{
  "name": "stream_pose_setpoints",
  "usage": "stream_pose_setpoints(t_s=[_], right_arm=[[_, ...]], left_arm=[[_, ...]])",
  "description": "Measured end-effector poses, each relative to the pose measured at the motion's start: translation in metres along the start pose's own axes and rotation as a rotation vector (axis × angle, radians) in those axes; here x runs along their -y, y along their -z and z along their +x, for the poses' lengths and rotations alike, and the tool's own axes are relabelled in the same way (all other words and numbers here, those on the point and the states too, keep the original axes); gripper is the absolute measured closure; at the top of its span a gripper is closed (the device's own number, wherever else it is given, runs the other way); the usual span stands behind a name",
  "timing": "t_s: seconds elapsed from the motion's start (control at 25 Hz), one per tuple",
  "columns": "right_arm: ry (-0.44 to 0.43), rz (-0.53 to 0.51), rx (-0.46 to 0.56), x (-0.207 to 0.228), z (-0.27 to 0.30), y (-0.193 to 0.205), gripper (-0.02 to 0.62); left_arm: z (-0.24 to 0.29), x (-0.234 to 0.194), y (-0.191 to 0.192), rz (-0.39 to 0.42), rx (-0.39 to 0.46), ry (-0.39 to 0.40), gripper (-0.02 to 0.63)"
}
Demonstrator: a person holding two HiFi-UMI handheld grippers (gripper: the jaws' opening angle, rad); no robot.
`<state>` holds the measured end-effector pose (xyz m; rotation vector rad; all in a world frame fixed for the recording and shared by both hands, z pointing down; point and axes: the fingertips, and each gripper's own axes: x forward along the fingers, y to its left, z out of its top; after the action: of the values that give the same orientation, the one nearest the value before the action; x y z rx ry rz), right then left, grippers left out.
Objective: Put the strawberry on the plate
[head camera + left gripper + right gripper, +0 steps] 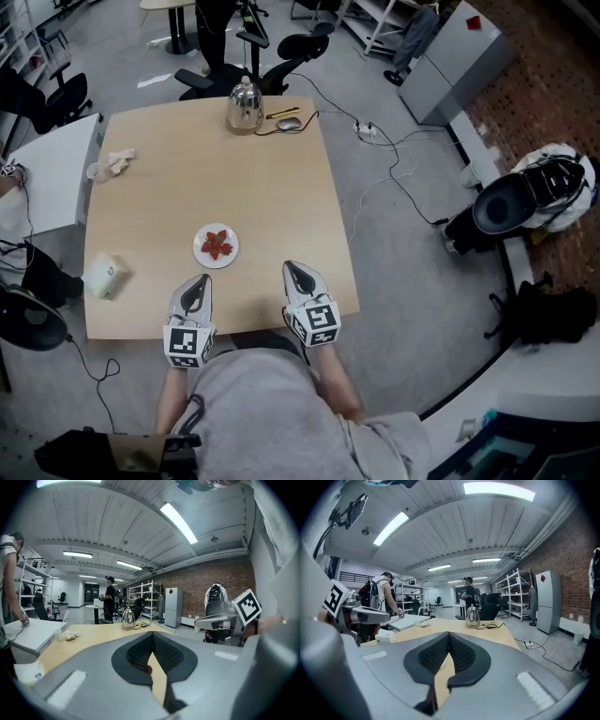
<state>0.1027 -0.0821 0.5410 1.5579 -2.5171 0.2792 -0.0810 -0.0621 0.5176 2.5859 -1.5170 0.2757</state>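
Along my right gripper [449, 634], the plate [442, 663] is hidden behind the jaws except a white sliver. Along my left gripper [152, 634], only a red speck of strawberry [148, 669] peeks through the gap. From above, the pale lump [119, 161] at the far left of the table [234, 178] is too small to identify.

The red strawberry [217, 245] lies in the middle of the small round white plate [199, 253], looking like a low, spread cluster of red pieces; finer detail is too small to tell. The plate sits flat on the light wooden surface [234, 169], left of centre and near its front edge.
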Motion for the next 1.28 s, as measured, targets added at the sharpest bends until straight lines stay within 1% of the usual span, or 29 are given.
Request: stream_pose_setpoints(t_s=[0.24, 0.56, 0.8, 1.28], right_arm=[[0.036, 0.000, 0.010, 0.001, -0.029, 0.008, 0.589], [0.046, 0.003, 0.025, -0.008, -0.054, 0.013, 0.589], [0.047, -0.003, 0.040, -0.011, -0.058, 0.012, 0.589], [0.030, -0.008, 0.035, -0.018, -0.062, 0.014, 0.589]], left_arm=[[-0.014, 0.011, 0.004, 0.006, -0.004, 0.017, 0.586], [-0.036, 0.017, 0.003, 0.015, 0.004, 0.014, 0.586], [-0.045, 0.013, 0.004, 0.019, 0.011, -0.006, 0.586], [-0.050, 0.018, 0.003, 0.024, 0.012, -0.005, 0.586]])
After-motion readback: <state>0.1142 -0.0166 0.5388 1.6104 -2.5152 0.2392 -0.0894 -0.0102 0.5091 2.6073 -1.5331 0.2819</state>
